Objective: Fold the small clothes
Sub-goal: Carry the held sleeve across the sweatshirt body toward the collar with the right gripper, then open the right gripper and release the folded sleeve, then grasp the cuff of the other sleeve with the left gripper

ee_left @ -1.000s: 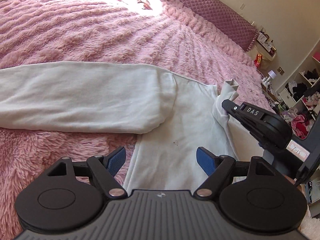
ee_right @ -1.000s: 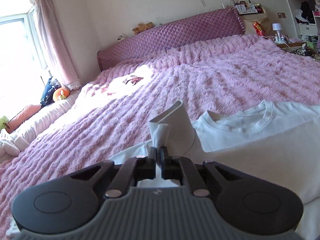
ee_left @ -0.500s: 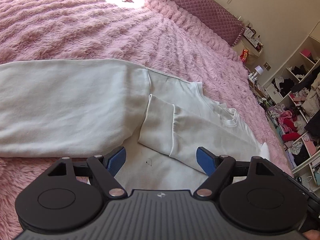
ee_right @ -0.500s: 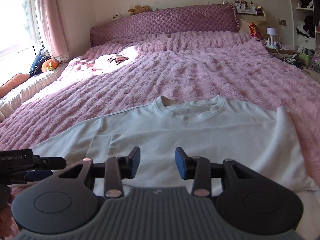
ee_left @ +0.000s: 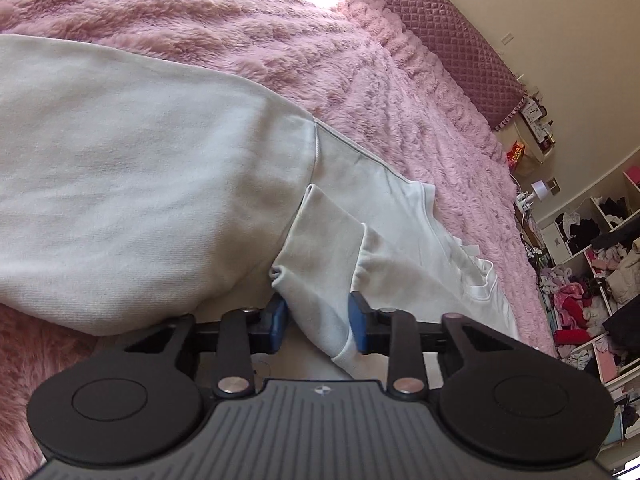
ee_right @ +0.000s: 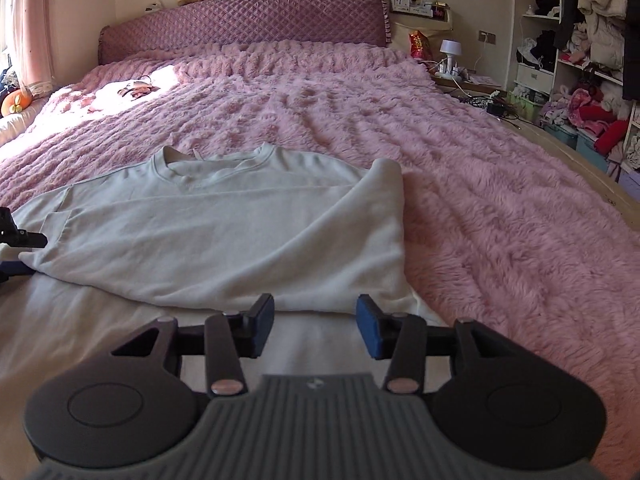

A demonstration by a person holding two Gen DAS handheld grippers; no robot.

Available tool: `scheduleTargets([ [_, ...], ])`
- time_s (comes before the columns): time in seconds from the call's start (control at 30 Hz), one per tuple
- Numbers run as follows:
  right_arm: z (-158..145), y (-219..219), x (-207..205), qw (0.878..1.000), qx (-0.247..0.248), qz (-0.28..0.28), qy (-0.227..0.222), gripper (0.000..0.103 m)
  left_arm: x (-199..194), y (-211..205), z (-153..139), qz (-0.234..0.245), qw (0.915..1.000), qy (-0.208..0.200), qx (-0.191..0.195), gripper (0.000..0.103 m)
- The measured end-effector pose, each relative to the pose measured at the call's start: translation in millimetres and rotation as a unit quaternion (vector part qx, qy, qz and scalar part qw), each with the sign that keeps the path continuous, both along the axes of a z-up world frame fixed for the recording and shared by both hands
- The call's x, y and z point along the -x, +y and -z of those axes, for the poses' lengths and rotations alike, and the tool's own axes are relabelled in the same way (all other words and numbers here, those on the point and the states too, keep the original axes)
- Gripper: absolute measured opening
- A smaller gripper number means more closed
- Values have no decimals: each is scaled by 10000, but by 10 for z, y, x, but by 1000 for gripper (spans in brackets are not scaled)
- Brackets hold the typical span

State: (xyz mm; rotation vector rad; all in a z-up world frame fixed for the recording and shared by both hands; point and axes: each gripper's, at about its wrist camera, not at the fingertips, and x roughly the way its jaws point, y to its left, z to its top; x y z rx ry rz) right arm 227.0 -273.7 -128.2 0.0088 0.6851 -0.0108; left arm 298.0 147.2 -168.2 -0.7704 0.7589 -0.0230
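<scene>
Pink fluffy bedspread [ee_right: 460, 168] covers the whole bed, quilted purple headboard [ee_right: 240, 20] at the far end, cluttered shelves [ee_right: 580, 60] on the right side of the room. White sweatshirt [ee_right: 208, 216] lies flat on the bedspread, neckline toward the headboard. Its right sleeve [ee_right: 304, 264] is folded across the chest, cuff ending near the left side of the body. Its left sleeve [ee_left: 132, 208] stretches outward over the bedspread, unfolded.

Left gripper [ee_left: 318, 322]: jaws partly apart, blue pads on either side of the folded sleeve's cuff [ee_left: 320, 280]. Fabric sits in the gap; right pad looks touching, left pad just beside it, not clamped yet.

Right gripper [ee_right: 316, 330]: jaws wide apart, holding nothing, just above the sweatshirt body near the lower edge of the folded sleeve. Cannot tell if the pads touch fabric.
</scene>
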Motion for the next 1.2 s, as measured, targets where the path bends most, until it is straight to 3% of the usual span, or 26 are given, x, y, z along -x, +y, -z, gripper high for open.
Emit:
scheduleTargets([
  [0.03,27,15,-23,10000,39,6,9,45,12,23,0,-14,9998,-78,186,6],
  [0.1,84,4,-44,9999,119,49,60,46,100,73,-37,-78,9977,-435,514,6],
  [0.13,94,-1,-51,9999,120,63,67,46,153,82,-102,-141,9966,-628,506,6],
  [0.23,89,7,-72,9998,169,112,-30,53,332,28,-290,-316,9940,-1045,-46,6],
  [0.33,78,27,-113,9991,343,199,-117,55,338,-4,-209,-362,9961,-718,-362,6],
  [0.43,81,29,-161,9988,355,310,-160,55,286,14,61,-365,9988,-123,-296,6],
  [0.6,98,15,-326,9978,454,440,-209,55,313,54,91,-465,9987,-134,-165,10],
  [0.63,143,18,-390,9973,583,446,-58,54,317,71,73,-457,9988,-163,-113,17],
  [0.67,182,13,-432,9966,661,488,77,54,307,94,62,-452,9988,-148,-90,30],
  [0.77,260,-40,-463,9968,589,507,193,54,268,159,8,-548,9981,-216,-162,49],
  [0.87,284,-43,-452,9968,600,506,167,54,108,188,-3,-453,9986,-184,-221,59],
  [1.03,311,-36,-479,9969,554,523,213,56,-156,73,-55,-121,9969,-326,-712,62],
  [1.1,319,-36,-486,9969,560,508,218,57,-215,39,-76,36,9961,-440,-761,42],
  [1.13,325,-36,-486,9969,568,499,223,57,-235,23,-92,64,9955,-429,-839,2],
  [1.2,331,-34,-486,9969,577,488,225,57,-181,26,-130,-94,9945,-513,-907,2],
])
